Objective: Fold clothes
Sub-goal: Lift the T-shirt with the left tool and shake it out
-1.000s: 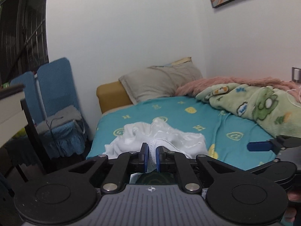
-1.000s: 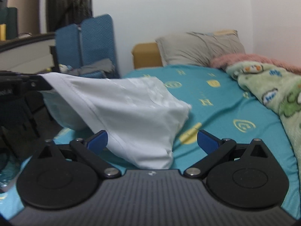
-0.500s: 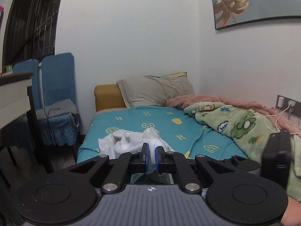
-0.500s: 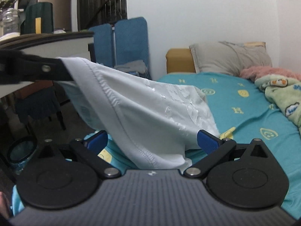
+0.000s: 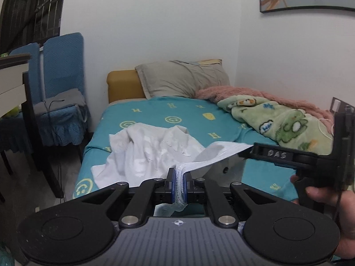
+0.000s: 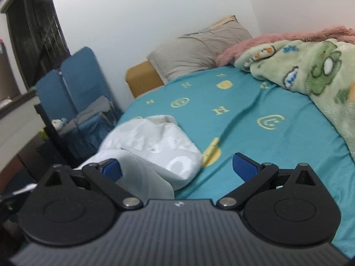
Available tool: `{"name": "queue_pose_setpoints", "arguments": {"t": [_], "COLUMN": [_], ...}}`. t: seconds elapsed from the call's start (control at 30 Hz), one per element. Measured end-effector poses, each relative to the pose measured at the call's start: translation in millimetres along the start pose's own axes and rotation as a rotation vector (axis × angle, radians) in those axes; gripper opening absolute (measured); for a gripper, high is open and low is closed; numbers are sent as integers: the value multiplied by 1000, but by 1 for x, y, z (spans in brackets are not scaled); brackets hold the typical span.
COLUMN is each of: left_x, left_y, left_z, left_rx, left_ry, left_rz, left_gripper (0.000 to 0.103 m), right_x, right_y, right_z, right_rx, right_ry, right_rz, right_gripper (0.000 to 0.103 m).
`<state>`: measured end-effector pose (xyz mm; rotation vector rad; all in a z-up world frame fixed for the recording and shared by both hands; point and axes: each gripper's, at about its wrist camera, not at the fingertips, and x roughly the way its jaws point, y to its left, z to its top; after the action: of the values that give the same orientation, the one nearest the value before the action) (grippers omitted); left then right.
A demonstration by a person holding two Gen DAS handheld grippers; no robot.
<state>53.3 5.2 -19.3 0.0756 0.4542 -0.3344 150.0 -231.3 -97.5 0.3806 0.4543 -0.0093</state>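
A white garment [image 5: 150, 153] lies crumpled on the teal bed sheet [image 5: 195, 113] near the foot of the bed. My left gripper [image 5: 179, 181] is shut on its ribbed hem, which stretches right to the tip of my right gripper [image 5: 251, 149], seen side-on with a hand [image 5: 321, 196] holding it. In the right wrist view the right gripper [image 6: 177, 167] stands open, blue pads [image 6: 243, 166] wide apart. The garment [image 6: 155, 146] bunches by its left finger, with a fold draped over that finger.
A grey pillow [image 5: 182, 79] and yellow headboard sit at the far end. A green frog blanket [image 5: 277, 122] over a pink one fills the bed's right side. Blue chairs [image 5: 62, 66] and a desk edge [image 5: 13, 75] stand left of the bed.
The right gripper has swung in beside the left one and tilted. The cloth that hung stretched across the right view now sits low on the bed. The left gripper stays clamped.
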Motion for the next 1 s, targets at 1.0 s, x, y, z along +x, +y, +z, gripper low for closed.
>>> {"name": "queue_pose_setpoints", "arguments": {"t": [1.0], "left_x": [-41], "left_y": [6], "left_z": [18], "left_rx": [-102], "left_ry": [-214], "left_rz": [24], "left_gripper": [6], "right_x": [-9], "right_y": [-10], "right_z": [4], "right_rx": [-188], "right_ry": [140], "right_rz": [-237], "right_gripper": [103]}}
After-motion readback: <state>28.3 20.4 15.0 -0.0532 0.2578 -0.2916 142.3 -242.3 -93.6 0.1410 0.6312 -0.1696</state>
